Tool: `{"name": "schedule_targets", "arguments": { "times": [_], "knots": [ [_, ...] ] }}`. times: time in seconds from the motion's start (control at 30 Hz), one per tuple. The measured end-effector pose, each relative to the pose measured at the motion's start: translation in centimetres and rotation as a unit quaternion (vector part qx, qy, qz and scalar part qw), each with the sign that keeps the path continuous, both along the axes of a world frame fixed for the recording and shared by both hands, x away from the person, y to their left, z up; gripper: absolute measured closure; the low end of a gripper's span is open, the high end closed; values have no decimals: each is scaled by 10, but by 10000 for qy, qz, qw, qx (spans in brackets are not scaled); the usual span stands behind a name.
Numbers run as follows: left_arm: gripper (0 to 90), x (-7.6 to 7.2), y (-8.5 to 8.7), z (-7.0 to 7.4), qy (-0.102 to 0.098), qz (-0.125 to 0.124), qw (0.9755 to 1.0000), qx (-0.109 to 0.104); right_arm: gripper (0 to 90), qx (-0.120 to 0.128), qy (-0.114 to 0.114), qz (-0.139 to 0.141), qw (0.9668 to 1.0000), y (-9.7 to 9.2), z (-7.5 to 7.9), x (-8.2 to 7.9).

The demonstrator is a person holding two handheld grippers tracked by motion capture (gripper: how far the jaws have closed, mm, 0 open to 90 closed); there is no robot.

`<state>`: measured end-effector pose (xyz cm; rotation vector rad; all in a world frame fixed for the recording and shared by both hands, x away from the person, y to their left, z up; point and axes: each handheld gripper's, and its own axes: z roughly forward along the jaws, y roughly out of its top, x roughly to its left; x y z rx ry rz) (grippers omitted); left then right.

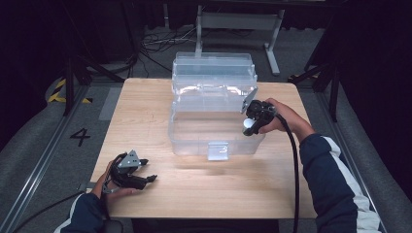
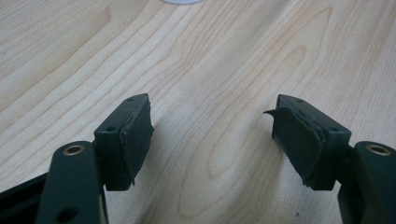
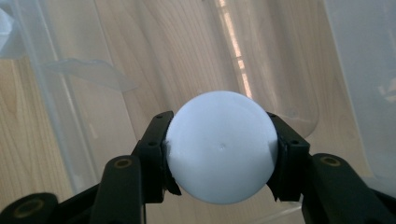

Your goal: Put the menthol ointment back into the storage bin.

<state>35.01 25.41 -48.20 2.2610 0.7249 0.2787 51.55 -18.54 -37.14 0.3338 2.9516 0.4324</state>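
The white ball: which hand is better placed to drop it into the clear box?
Right. Its gripper already clamps the ball above the open box. The left gripper rests open on the table, well short of the box.

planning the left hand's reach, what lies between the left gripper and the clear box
Only bare wooden table lies between the left gripper and the clear box, as the high view shows.

white ball (image 3: 221, 147) underside hidden between fingers (image 3: 154, 149), clear box (image 3: 56, 70) cut off by edges
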Motion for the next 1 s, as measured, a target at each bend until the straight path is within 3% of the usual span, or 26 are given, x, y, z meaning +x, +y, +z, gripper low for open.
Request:
{"name": "schedule_targets", "arguments": {
  "times": [0.57, 1.0],
  "knots": [
    [291, 0, 0, 0, 5, -1, 10000, 2, 504, -248, 232, 144, 9993, 3, -18, 3],
    [291, 0, 0, 0, 4, 0, 10000, -3, 504, -462, 347, 148, 9982, -1, -22, 3]
  ]
}}
